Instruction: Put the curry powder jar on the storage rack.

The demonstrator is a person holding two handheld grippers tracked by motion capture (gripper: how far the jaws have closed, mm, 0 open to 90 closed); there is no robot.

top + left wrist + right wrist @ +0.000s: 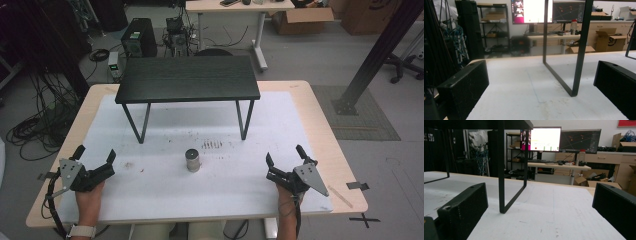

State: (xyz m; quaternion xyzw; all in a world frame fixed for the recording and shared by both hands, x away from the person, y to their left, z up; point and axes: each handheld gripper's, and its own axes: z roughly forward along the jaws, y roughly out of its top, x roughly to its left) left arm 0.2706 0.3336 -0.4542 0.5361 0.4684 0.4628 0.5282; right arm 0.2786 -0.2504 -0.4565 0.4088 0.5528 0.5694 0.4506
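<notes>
A small grey metal cylinder [192,160] stands upright on the white mat [200,195], near the middle front. Behind it a low black bench-like shelf [187,77] stands on thin black legs [580,50] [501,170]. My left gripper [95,156] rests at the front left of the mat, open, with nothing between its jaws. My right gripper [285,154] rests at the front right, also open and empty. In the left gripper view [541,82] and the right gripper view [540,202] the black jaws stand wide apart over bare mat. The cylinder lies between the two grippers, apart from both.
The wooden table [330,150] edge frames the mat. Dark smudges [212,145] mark the mat near the cylinder. Beyond the table are a computer tower [139,37], floor cables [35,130], a white desk [240,7], cardboard boxes [300,20] and a black post [375,55].
</notes>
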